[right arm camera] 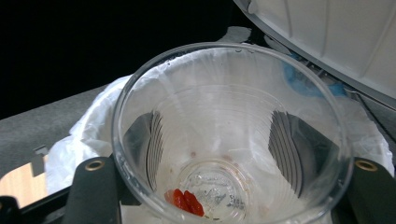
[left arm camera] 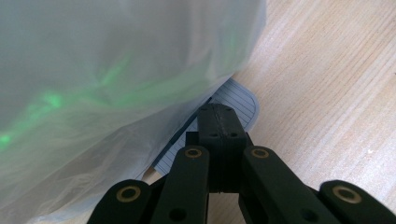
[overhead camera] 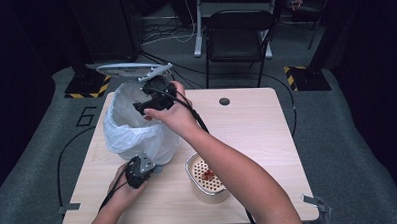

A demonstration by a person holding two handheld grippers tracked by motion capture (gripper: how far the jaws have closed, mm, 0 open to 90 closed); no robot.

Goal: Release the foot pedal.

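A bin lined with a white bag (overhead camera: 137, 131) stands at the table's left, its lid (overhead camera: 130, 69) raised. My right gripper (overhead camera: 147, 103) hangs over the bin's mouth, shut on a clear plastic cup (right arm camera: 229, 84); both pads (right arm camera: 145, 140) show through its walls. A few red scraps (right arm camera: 187, 201) lie at the cup's bottom. My left gripper (overhead camera: 141, 170) is low at the bin's near side. Its jaws are shut with nothing between them, and its tip (left arm camera: 219, 112) rests on the bin's ribbed grey pedal (left arm camera: 240, 100).
A beige pot with a perforated insert (overhead camera: 206, 179) holding red scraps stands on the wooden table (overhead camera: 257, 125), right of the left hand. The right forearm crosses above it. A cable hole (overhead camera: 224, 101) sits near the far edge. A black chair (overhead camera: 236, 33) stands beyond the table.
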